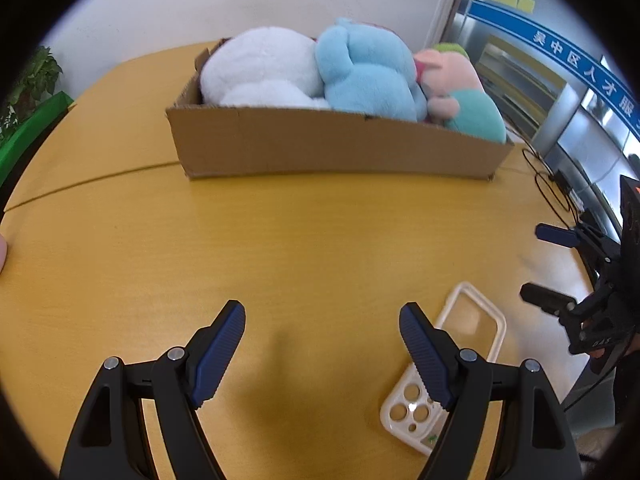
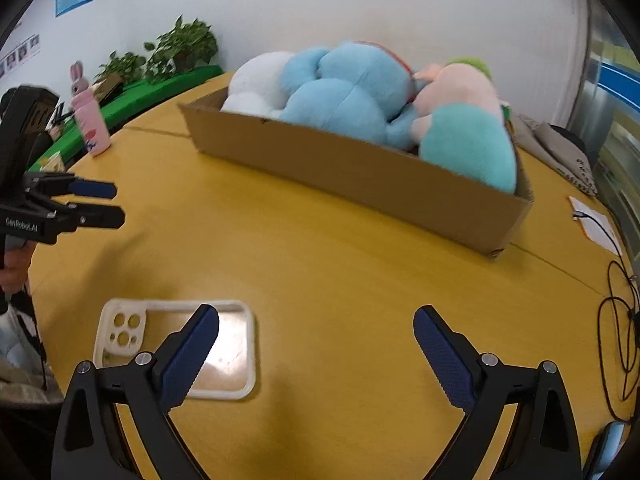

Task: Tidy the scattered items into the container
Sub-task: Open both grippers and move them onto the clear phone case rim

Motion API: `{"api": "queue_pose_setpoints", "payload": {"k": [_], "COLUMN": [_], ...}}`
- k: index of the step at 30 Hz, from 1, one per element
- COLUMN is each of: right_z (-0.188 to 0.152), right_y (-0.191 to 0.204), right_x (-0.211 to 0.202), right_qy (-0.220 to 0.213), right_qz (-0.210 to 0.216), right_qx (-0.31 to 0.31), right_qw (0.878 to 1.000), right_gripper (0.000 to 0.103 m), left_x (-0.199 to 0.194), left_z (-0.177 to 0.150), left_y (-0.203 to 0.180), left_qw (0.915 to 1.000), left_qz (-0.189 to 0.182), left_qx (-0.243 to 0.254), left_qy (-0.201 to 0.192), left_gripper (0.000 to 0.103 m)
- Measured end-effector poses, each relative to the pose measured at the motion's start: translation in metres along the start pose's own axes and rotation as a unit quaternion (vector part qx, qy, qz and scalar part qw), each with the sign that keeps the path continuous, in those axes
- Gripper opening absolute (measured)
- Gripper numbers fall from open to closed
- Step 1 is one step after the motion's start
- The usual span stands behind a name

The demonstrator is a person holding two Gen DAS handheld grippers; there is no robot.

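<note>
Hovering over a yellow wooden table [image 1: 320, 248], jaws spread wide and empty: left gripper [image 1: 322, 318], nothing between its blue ribbed pads [image 1: 224, 344]. Just right of its right finger, lying flat on the tabletop, a clear phone case [image 1: 472, 320], camera cut-outs toward the near end, partly hidden behind that finger. Ahead of the claw, across bare table, a low cardboard box [image 1: 336, 144] packed with soft toys: white plush [image 1: 260, 68] at its left end, blue plush [image 1: 368, 72] in the middle, pink-and-teal plush [image 1: 464, 96] at its right end, all bulging above the rim. Far to the right, at the picture's edge, the right gripper [image 1: 538, 264], fingers apart and pointing leftward. Seen from the right wrist, right gripper [image 2: 316, 320] likewise gaping with nothing gripped; phone case [image 2: 236, 364] under and left of its left finger, touching neither pad as far as can be told. Beyond, the same cardboard box [image 2: 360, 172] set at an angle, toys heaped inside. Off to the left, the left gripper [image 2: 110, 202], held by a hand [image 2: 14, 268]. Further back left, a pink bottle with a rabbit top [image 2: 90, 116], upright near the table's edge. To the right, black cables [image 2: 622, 320] looped on the surface.
</note>
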State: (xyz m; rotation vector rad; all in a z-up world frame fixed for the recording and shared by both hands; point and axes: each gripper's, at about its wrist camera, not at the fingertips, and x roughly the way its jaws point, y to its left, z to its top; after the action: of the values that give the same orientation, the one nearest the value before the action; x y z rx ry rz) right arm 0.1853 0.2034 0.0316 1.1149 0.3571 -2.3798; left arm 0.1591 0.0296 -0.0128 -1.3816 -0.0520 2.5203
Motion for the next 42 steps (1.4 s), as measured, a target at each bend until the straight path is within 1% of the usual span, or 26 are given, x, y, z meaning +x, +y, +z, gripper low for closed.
{"api": "queue_pose_setpoints", "payload": {"k": [2, 4, 10, 11, 13, 17, 18, 19, 20, 21, 23, 24, 25, 27, 28, 29, 31, 32, 34, 39, 42], "right_z": [-0.008, -0.012, -0.021, -0.022, -0.024, -0.024, -0.023, -0.023, -0.022, -0.022, -0.021, -0.021, -0.02, -0.02, -0.02, -0.019, -0.019, -0.02, -0.02, -0.022, -0.021], "right_y": [0.011, 0.018, 0.035, 0.037, 0.04, 0.041, 0.041, 0.041, 0.042, 0.042, 0.043, 0.044, 0.044, 0.043, 0.043, 0.043, 0.041, 0.04, 0.041, 0.04, 0.038], "right_x": [0.005, 0.008, 0.02, 0.02, 0.022, 0.027, 0.028, 0.028, 0.028, 0.029, 0.029, 0.03, 0.03, 0.03, 0.03, 0.03, 0.029, 0.028, 0.027, 0.025, 0.025], "right_qy": [0.016, 0.025, 0.049, 0.048, 0.049, 0.054, 0.056, 0.058, 0.059, 0.06, 0.06, 0.06, 0.06, 0.06, 0.06, 0.06, 0.058, 0.059, 0.059, 0.059, 0.059], "right_qz": [0.01, 0.021, 0.031, 0.039, 0.048, 0.052, 0.055, 0.059, 0.062, 0.064, 0.066, 0.067, 0.068, 0.068, 0.067, 0.066, 0.064, 0.062, 0.06, 0.057, 0.058], "right_qx": [-0.025, -0.036, -0.068, -0.069, -0.071, -0.058, -0.055, -0.053, -0.053, -0.052, -0.051, -0.051, -0.051, -0.051, -0.05, -0.048, -0.042, -0.04, -0.037, -0.032, -0.028], "right_qw": [1.0, 0.999, 0.996, 0.996, 0.995, 0.995, 0.995, 0.995, 0.995, 0.995, 0.995, 0.995, 0.995, 0.995, 0.995, 0.995, 0.995, 0.996, 0.996, 0.996, 0.996], "right_gripper": [0.095, 0.094, 0.081, 0.077, 0.072, 0.071, 0.07, 0.067, 0.063, 0.063, 0.063, 0.063, 0.062, 0.062, 0.06, 0.056, 0.053, 0.05, 0.048, 0.047, 0.042], "left_x": [0.004, 0.008, 0.018, 0.02, 0.022, 0.029, 0.03, 0.03, 0.03, 0.031, 0.032, 0.032, 0.032, 0.031, 0.032, 0.032, 0.031, 0.031, 0.031, 0.032, 0.034], "left_z": [-0.008, -0.015, -0.03, -0.032, -0.034, -0.038, -0.038, -0.039, -0.039, -0.039, -0.038, -0.038, -0.037, -0.036, -0.036, -0.036, -0.036, -0.037, -0.037, -0.035, -0.032], "left_y": [-0.002, -0.004, -0.008, -0.009, -0.012, -0.017, -0.02, -0.022, -0.025, -0.026, -0.028, -0.028, -0.028, -0.03, -0.029, -0.029, -0.03, -0.031, -0.03, -0.03, -0.034], "left_qw": [0.9999, 0.9996, 0.9985, 0.9984, 0.9981, 0.9973, 0.9974, 0.9972, 0.9969, 0.9967, 0.9963, 0.9962, 0.9961, 0.996, 0.9959, 0.996, 0.996, 0.996, 0.996, 0.9957, 0.9955], "left_qz": [-0.006, -0.01, -0.022, -0.023, -0.021, -0.017, -0.011, -0.009, -0.006, -0.002, 0.006, 0.005, 0.004, 0.004, 0.005, 0.005, 0.003, 0.002, 0.003, 0.003, -0.002], "left_qx": [0.0, 0.0, -0.004, -0.003, 0.0, 0.01, 0.019, 0.026, 0.034, 0.038, 0.048, 0.051, 0.051, 0.054, 0.054, 0.053, 0.054, 0.055, 0.056, 0.058, 0.058], "left_qy": [0.013, 0.027, 0.05, 0.053, 0.059, 0.07, 0.069, 0.07, 0.071, 0.071, 0.071, 0.071, 0.071, 0.071, 0.072, 0.072, 0.071, 0.07, 0.07, 0.072, 0.075], "left_gripper": [0.079, 0.079, 0.079, 0.079, 0.078, 0.077, 0.076, 0.076, 0.074, 0.073, 0.069, 0.067, 0.064, 0.061, 0.06, 0.058, 0.054, 0.053, 0.053, 0.05, 0.043]}}
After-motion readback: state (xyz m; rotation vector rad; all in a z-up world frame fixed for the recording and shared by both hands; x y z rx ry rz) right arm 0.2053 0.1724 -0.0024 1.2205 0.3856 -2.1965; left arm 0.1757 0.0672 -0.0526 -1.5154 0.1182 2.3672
